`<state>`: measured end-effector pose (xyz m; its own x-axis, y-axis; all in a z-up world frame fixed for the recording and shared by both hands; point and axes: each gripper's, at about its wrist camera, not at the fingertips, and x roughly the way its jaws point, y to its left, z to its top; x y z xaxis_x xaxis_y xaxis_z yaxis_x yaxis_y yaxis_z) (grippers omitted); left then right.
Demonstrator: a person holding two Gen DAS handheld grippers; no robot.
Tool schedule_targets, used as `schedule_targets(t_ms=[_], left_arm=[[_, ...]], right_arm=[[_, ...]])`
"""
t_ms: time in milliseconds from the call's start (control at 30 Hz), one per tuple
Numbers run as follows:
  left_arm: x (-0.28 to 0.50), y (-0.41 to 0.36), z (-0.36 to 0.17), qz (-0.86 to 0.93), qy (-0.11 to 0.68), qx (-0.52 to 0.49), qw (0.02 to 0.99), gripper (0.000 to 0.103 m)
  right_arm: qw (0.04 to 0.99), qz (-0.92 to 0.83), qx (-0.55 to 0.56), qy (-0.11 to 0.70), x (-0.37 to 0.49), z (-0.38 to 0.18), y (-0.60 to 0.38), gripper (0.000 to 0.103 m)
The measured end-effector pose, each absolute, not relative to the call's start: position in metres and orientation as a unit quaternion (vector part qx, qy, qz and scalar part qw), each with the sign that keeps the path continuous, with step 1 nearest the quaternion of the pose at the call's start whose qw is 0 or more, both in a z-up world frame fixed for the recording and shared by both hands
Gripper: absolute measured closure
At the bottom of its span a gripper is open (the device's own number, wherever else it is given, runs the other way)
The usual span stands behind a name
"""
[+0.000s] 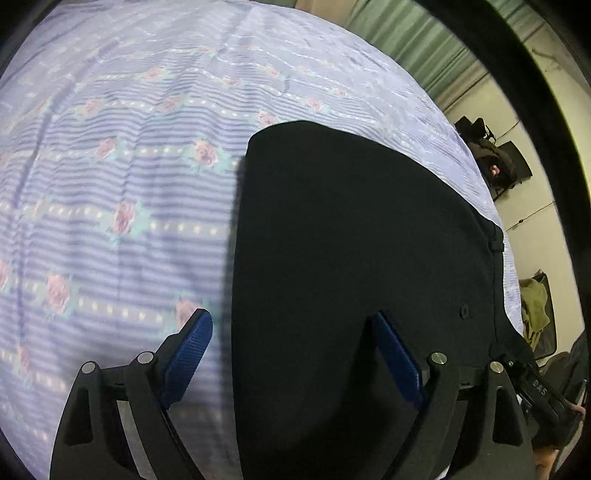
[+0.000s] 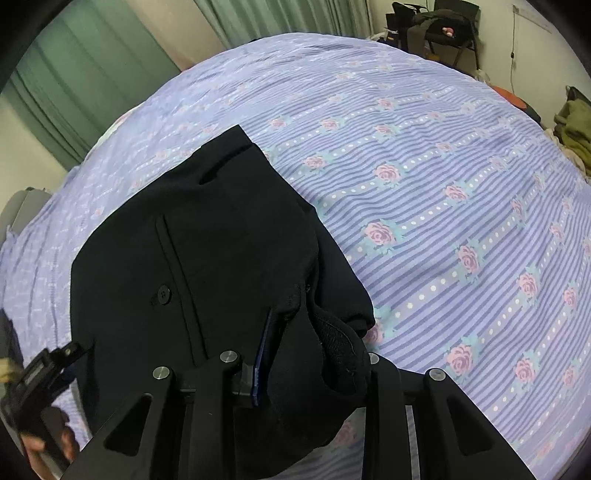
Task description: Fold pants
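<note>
The black pants [image 1: 351,240] lie folded on the lilac floral bedspread [image 1: 122,166]. In the left wrist view my left gripper [image 1: 291,325] is open, its blue pads spread over the pants' left edge, nothing between them. In the right wrist view the pants [image 2: 192,258] show a button and a back pocket. My right gripper [image 2: 291,332] is shut on a bunched fold of the pants cloth, which drapes over the right finger and hides it; one blue pad [image 2: 262,354] shows.
The bedspread [image 2: 461,203] stretches wide to the right. Green curtains [image 2: 74,81] hang behind the bed. A chair with dark bags [image 2: 443,26] and olive clothes [image 2: 576,125] stand past the bed's far edge. The left gripper's body [image 2: 40,373] shows at the lower left.
</note>
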<state>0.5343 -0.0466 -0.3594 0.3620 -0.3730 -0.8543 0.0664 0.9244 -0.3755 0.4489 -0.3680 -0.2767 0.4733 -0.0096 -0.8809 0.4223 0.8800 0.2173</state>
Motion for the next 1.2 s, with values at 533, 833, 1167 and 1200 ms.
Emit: schedule_targets(t_ms=[533, 833, 1167, 1200], left_arm=[[0.539, -0.058, -0.32, -0.225, 0.519, -0.194, 0.802, 0.067], [0.56, -0.077, -0.344, -0.177, 0.568, -0.15, 0.79, 0.083], [0.484, -0.095, -0.243, -0.219, 0.512, -0.027, 0.83, 0.093], [0.475, -0.093, -0.234, -0.224, 0.509, -0.02, 0.831, 0.093]], right_arm=[[0.835, -0.122, 0.201, 0.497, 0.456, -0.286, -0.371, 0.07], [0.837, -0.116, 0.189, 0.501, 0.464, -0.284, -0.37, 0.073], [0.887, -0.056, 0.079, 0.451, 0.434, -0.191, -0.328, 0.082], [0.891, -0.048, 0.075, 0.444, 0.425, -0.178, -0.324, 0.082]])
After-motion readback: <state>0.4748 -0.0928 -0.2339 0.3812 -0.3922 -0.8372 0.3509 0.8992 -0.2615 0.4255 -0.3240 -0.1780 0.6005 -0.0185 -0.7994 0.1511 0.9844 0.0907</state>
